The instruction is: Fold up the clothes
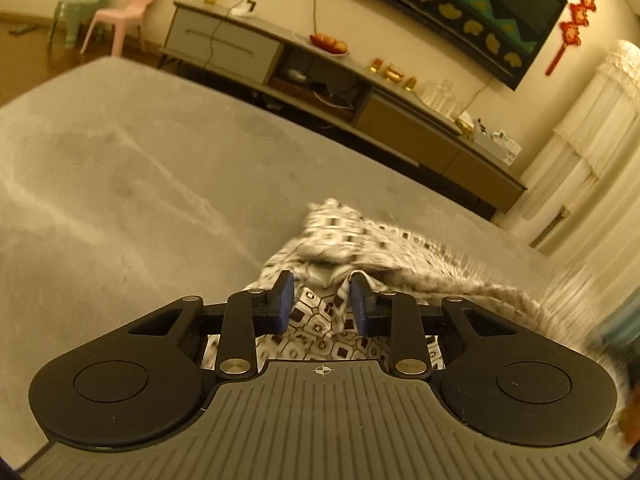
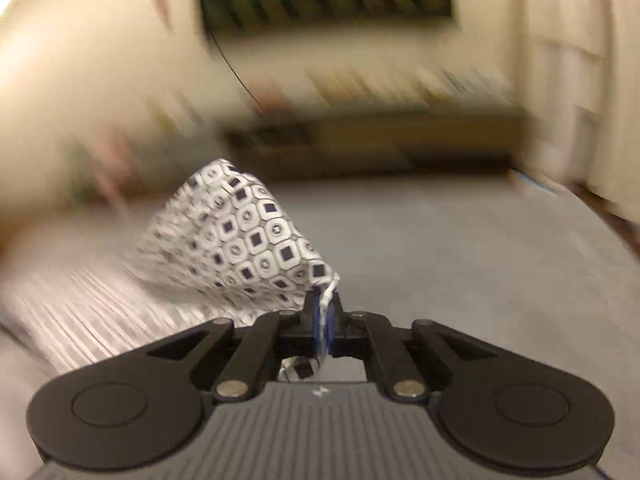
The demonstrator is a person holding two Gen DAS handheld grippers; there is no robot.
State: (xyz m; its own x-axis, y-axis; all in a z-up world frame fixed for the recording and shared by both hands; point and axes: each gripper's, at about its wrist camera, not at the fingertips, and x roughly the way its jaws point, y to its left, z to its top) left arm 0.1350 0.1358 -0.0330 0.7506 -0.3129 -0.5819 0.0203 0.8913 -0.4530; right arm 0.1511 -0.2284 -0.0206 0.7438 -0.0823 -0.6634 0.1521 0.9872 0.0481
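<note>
In my left wrist view, my left gripper (image 1: 320,294) points down at the patterned cloth (image 1: 356,240). The cloth lies bunched on the gray bed (image 1: 120,184), toward its right side. My two blue pads stand a little apart here. Cloth lies under and between them, but I do not see them pinching it. The cloth runs away from me and off to the right, where it blurs. Behind the bed stands a long TV cabinet (image 1: 360,92) with a plate of fruit (image 1: 330,43) on top.

In my right wrist view, my right gripper (image 2: 323,312) is squeezed tight on an edge of the same patterned cloth (image 2: 248,236). That corner stands up and leans left. The rest hangs down to the left toward the gray bed (image 2: 460,264). I think my left gripper must grab next, then both lift together.
</note>
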